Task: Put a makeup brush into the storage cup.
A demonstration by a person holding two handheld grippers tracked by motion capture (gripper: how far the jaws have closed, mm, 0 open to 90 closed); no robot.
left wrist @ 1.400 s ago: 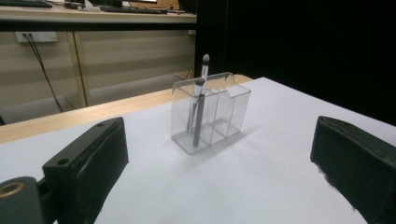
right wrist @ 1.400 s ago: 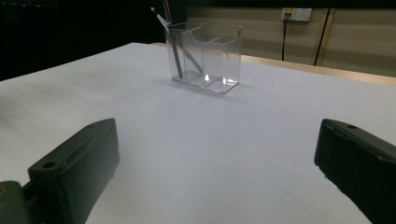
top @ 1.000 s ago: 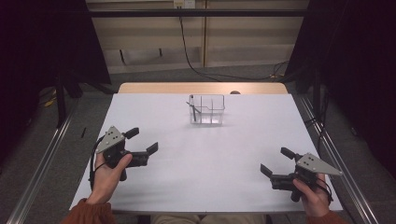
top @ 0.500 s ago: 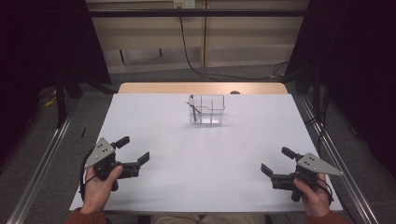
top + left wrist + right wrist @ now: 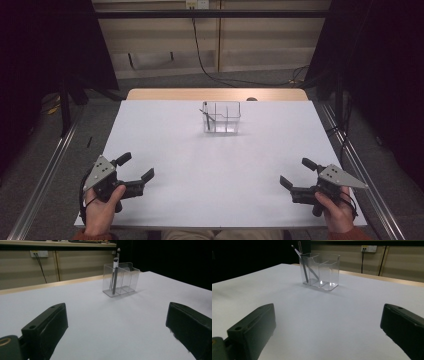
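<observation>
White rectangular table (image 5: 215, 165), bare apart from a clear plastic three-compartment organizer (image 5: 221, 117) near its far edge, centred. Landmark = organizer.

Left gripper (image 5: 135, 172): well short of the organizer, near-left of it, by the table's near left corner. Hand (image 5: 102, 202) wraps the grip from below, forearm coming in from the near edge, jaws spread wide, holding nothing, aimed toward the organizer.

Right gripper (image 5: 296, 174): well short, near-right of organizer, mirrored pose. Jaws wide apart, empty.

Two thin dark pen-like sticks (image 5: 305, 265) stand leaning in the organizer's left end compartment, tips above the rim.
</observation>
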